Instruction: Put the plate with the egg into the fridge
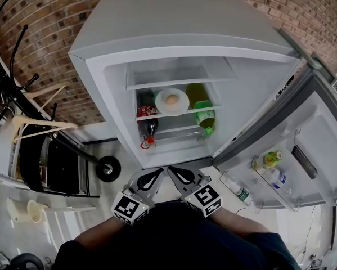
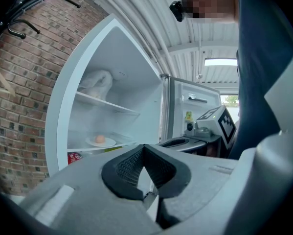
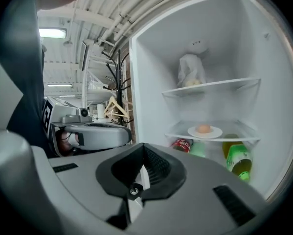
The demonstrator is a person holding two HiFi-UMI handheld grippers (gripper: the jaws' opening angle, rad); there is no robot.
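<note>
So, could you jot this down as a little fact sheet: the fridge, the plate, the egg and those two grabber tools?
fridge: door open
plate: inside the fridge, on the second shelf down
egg: lying on the plate
below that shelf: green bottle, red-labelled bottle
left gripper: jaws together, empty, outside the fridge
right gripper: jaws together, empty, outside the fridge

The egg (image 1: 171, 99) lies on the plate (image 1: 183, 106), on a shelf (image 1: 197, 111) in the fridge (image 1: 174, 27). The door (image 1: 320, 145) stands right of it.
</note>
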